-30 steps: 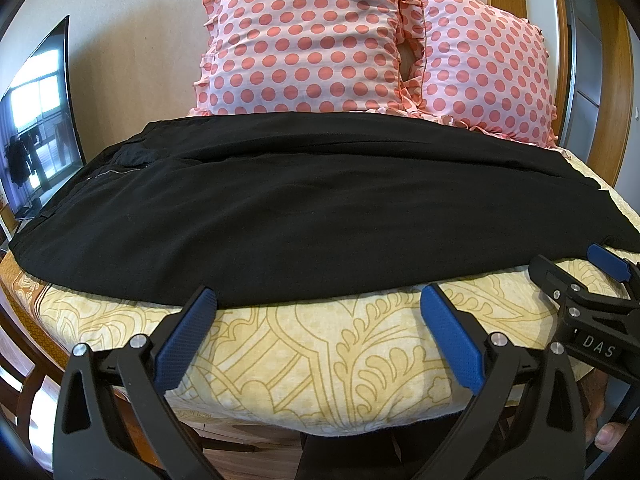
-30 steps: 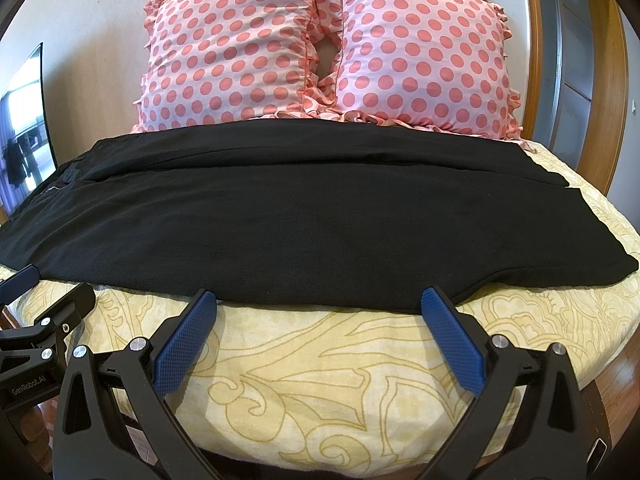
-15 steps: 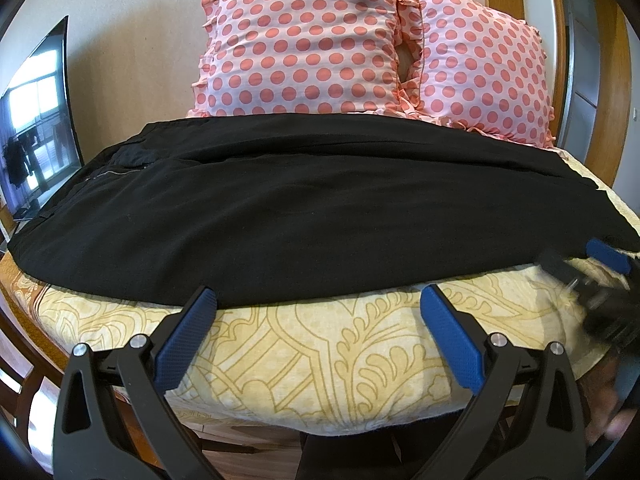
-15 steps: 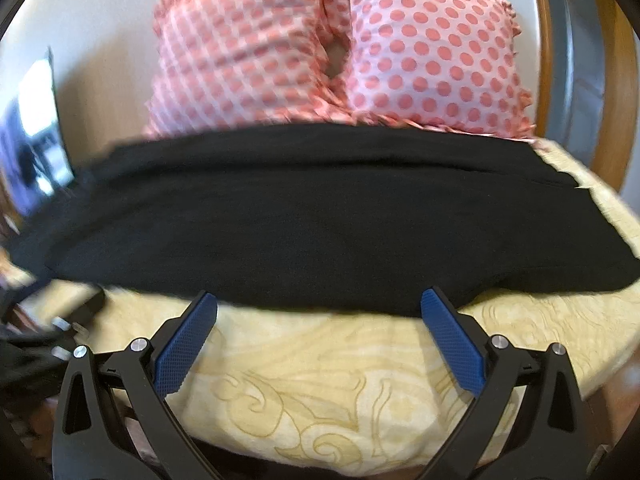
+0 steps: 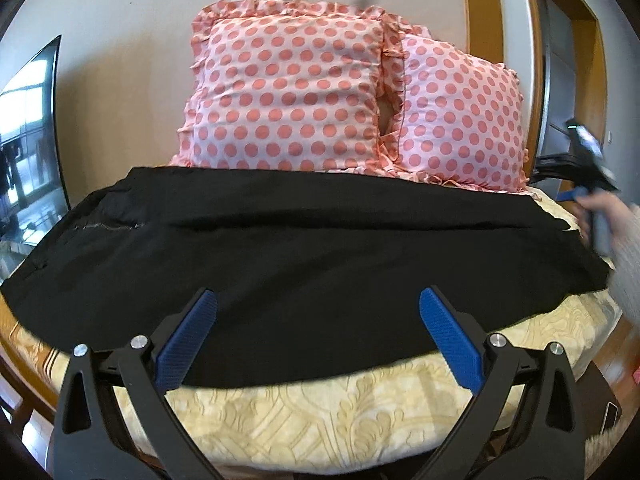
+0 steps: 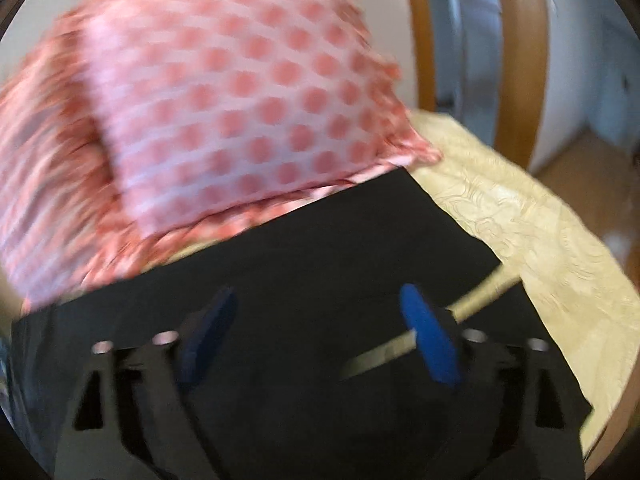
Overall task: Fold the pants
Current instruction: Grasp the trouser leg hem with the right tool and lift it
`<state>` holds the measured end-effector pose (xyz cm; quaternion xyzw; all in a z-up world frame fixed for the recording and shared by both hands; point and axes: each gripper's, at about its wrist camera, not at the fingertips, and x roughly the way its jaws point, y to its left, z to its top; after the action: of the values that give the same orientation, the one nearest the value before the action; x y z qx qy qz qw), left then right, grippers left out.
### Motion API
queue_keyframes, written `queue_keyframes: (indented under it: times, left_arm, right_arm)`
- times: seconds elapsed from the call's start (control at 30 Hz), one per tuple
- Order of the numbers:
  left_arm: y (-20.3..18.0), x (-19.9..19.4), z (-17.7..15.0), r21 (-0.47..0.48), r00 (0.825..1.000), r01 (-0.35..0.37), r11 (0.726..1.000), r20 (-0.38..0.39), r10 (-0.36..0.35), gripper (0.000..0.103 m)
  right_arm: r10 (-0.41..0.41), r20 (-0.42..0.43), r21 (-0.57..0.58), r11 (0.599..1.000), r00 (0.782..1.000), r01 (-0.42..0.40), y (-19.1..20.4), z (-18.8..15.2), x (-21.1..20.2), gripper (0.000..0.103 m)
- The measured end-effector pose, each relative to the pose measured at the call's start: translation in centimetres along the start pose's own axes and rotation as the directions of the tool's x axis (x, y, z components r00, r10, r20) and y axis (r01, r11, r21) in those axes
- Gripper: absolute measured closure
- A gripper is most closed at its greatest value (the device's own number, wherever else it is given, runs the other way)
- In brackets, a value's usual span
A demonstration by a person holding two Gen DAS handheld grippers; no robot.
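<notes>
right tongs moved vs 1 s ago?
Yes. The right tongs went from the near mattress edge to over the black pants' right end, closer to the polka-dot pillow.

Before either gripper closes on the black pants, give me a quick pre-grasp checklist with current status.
1. Pants lying flat on the bedspread: ok.
2. Left gripper open, over the near edge: ok.
3. Right gripper open, over the hem end: ok.
4. Right view sharp enough to aim: not ok, blurred.
5. Pillows off the fabric: cannot tell; they meet its far edge.
</notes>
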<state>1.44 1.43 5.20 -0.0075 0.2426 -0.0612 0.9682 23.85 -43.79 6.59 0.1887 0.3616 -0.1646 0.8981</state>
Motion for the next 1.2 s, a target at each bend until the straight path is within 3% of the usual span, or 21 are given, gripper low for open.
queue_keyframes:
  times: [0.13,0.27,0.4,0.5,0.57,0.63,0.73,0.87,1.0,1.13,1.2]
  left_arm:
    - [0.2,0.8,0.5,0.006,1.000,0.021,1.000,0.003,-0.022,0.002]
    - [0.5,2.4,0.7,0.018,1.000,0.014,1.000,-0.021,-0.013,0.002]
    - [0.9,3.5,0.6,0.013,0.999,0.025,1.000,-0.038,-0.024,0.002]
    - [1.2,4.1,0.5,0.002,0.998,0.032,0.999,-0.053,-0.032,0.002]
    - [1.4,4.3,0.2,-0.009,0.997,0.039,0.999,-0.061,-0.039,0.002]
    - [1.6,4.3,-0.1,-0.021,0.997,0.036,0.999,-0.069,-0.038,0.002]
    - [2.2,4.1,-0.3,-0.043,0.997,0.031,0.999,-0.074,-0.034,0.002]
    - [2.9,3.4,-0.3,-0.074,0.997,0.031,0.997,-0.065,-0.036,0.002]
    - [3.2,2.7,-0.4,-0.091,0.998,0.037,0.995,-0.050,-0.042,0.002]
    - [3.2,2.3,-0.5,-0.111,0.997,0.050,0.993,-0.047,-0.055,0.002]
    - [3.2,2.2,-0.4,-0.125,0.997,0.062,0.990,-0.045,-0.068,0.002]
  right_arm:
    - [-0.030,-0.102,0.171,0.984,0.994,0.048,-1.7,4.5,7.3,0.049]
    - [-0.111,-0.117,0.265,0.954,0.987,0.138,-3.2,6.4,11.1,0.051]
    - [-0.127,-0.141,0.343,0.924,0.982,0.169,-4.9,7.5,14.1,0.051]
    - [-0.202,-0.123,0.278,0.933,0.972,0.229,-4.6,8.0,15.6,0.051]
    - [-0.243,-0.114,0.227,0.938,0.963,0.263,-4.3,7.8,16.2,0.063]
    - [-0.271,-0.097,0.216,0.933,0.958,0.286,-4.7,7.3,16.4,0.084]
    - [-0.179,-0.073,0.273,0.943,0.981,0.192,-6.6,6.6,16.1,0.101]
    - [-0.032,0.040,0.314,0.949,0.999,0.018,-8.4,5.3,13.0,0.101]
    - [0.098,0.141,0.302,0.943,0.985,-0.137,-9.1,3.2,7.3,0.101]
    - [0.192,0.209,0.285,0.926,0.959,-0.247,-10.9,-2.6,0.2,0.101]
    - [0.225,0.190,0.306,0.911,0.956,-0.276,-12.4,-6.3,-2.4,0.101]
